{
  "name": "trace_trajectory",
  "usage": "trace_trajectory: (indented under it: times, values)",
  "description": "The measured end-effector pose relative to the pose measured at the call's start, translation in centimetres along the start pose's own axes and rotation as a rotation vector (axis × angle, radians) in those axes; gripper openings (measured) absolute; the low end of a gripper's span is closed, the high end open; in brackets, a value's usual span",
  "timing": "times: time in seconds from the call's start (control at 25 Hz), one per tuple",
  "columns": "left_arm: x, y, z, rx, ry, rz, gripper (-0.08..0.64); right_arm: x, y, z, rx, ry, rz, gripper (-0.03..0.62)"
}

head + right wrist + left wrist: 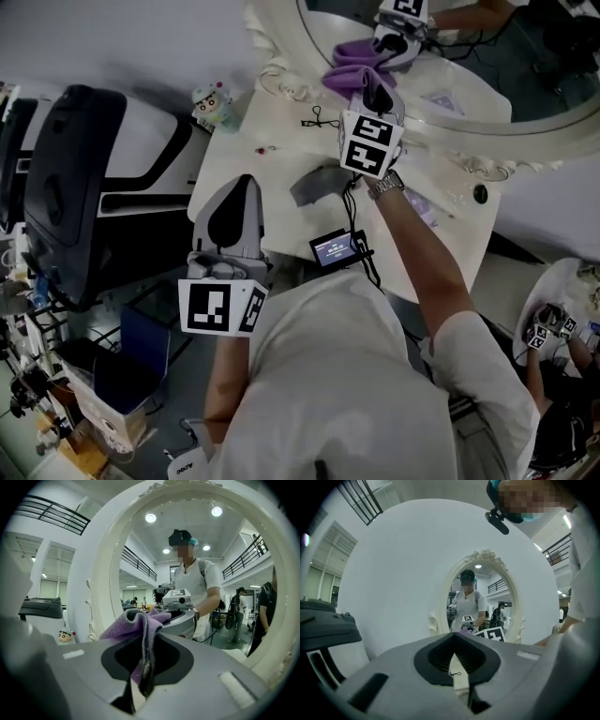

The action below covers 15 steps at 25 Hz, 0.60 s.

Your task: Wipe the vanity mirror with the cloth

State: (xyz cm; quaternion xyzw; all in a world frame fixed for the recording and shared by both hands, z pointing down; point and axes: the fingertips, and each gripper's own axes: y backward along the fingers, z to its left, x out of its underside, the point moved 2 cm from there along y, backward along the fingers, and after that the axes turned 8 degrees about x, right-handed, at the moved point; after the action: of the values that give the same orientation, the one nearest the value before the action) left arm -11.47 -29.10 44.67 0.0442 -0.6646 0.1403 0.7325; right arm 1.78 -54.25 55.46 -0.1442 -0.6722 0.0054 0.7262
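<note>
The oval vanity mirror (487, 66) in its ornate white frame (450, 120) stands at the back of the white vanity table (234, 155). My right gripper (375, 86) is shut on a purple cloth (349, 73), whose folds press against the lower left of the glass. In the right gripper view the cloth (133, 623) hangs from the closed jaws of the right gripper (144, 637) and meets its own reflection in the mirror (154, 550). My left gripper (243, 181) hovers over the table's near left edge with nothing in it. From the left gripper (453, 637), jaws together, the mirror (480, 602) is seen farther off.
A small cartoon figurine (214, 103) stands at the table's back left corner. A black hair tie (319, 120), a grey object (314, 186) and a small black knob (480, 194) lie on the table. A dark machine (66, 187) stands on the left; a small screen (335, 248) hangs by my right arm.
</note>
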Motion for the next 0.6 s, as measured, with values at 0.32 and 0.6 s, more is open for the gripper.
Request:
trace_trajectory:
  times: [0.32,0.6]
  values:
    - [0.0,-0.7,0.0,0.068,-0.014,0.001,0.002,3.4,0.2,-3.3,0.065,0.027,0.058,0.061]
    - [0.1,-4.3,-2.9,0.237,-0.009,-0.004,0.002,4.1,2.6,-11.1,0.202,0.051,0.068,0.069]
